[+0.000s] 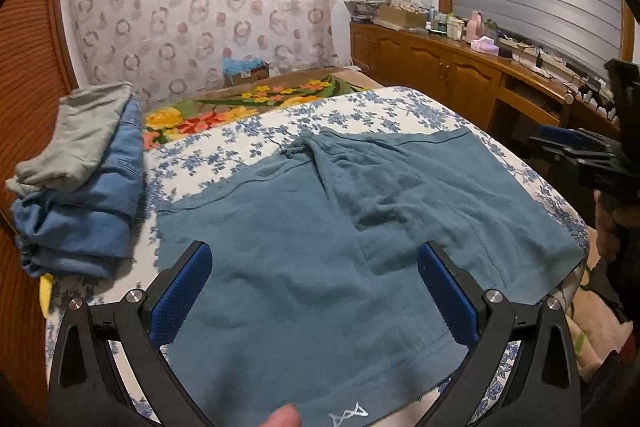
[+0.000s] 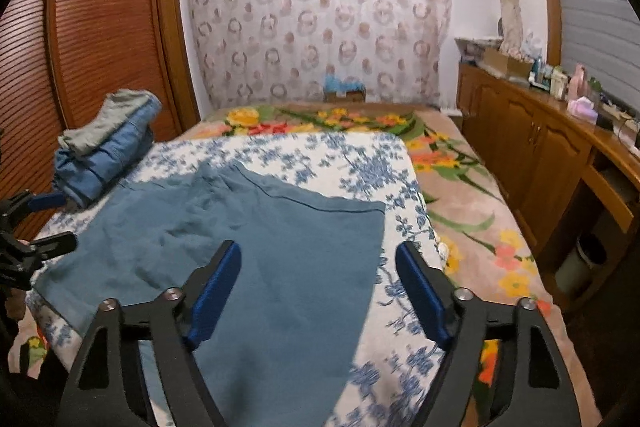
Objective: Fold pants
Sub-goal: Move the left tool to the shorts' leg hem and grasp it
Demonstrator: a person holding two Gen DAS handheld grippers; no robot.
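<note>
Teal blue shorts (image 1: 320, 227) lie spread flat on a blue-flowered white sheet (image 1: 384, 111) on the bed, waistband at the far side, legs toward me. They also show in the right wrist view (image 2: 260, 251). My left gripper (image 1: 316, 259) is open and empty, its blue pads hovering over the near leg. My right gripper (image 2: 318, 267) is open and empty above the right part of the shorts. The right gripper also shows at the right edge of the left wrist view (image 1: 580, 155). The left gripper appears at the left edge of the right wrist view (image 2: 40, 223).
A stack of folded clothes, grey on blue denim (image 1: 88, 179), sits at the bed's left side. A bright flowered blanket (image 2: 460, 187) covers the rest of the bed. A wooden cabinet (image 2: 540, 147) with bottles runs along the right. A wooden wardrobe (image 2: 100, 27) stands left.
</note>
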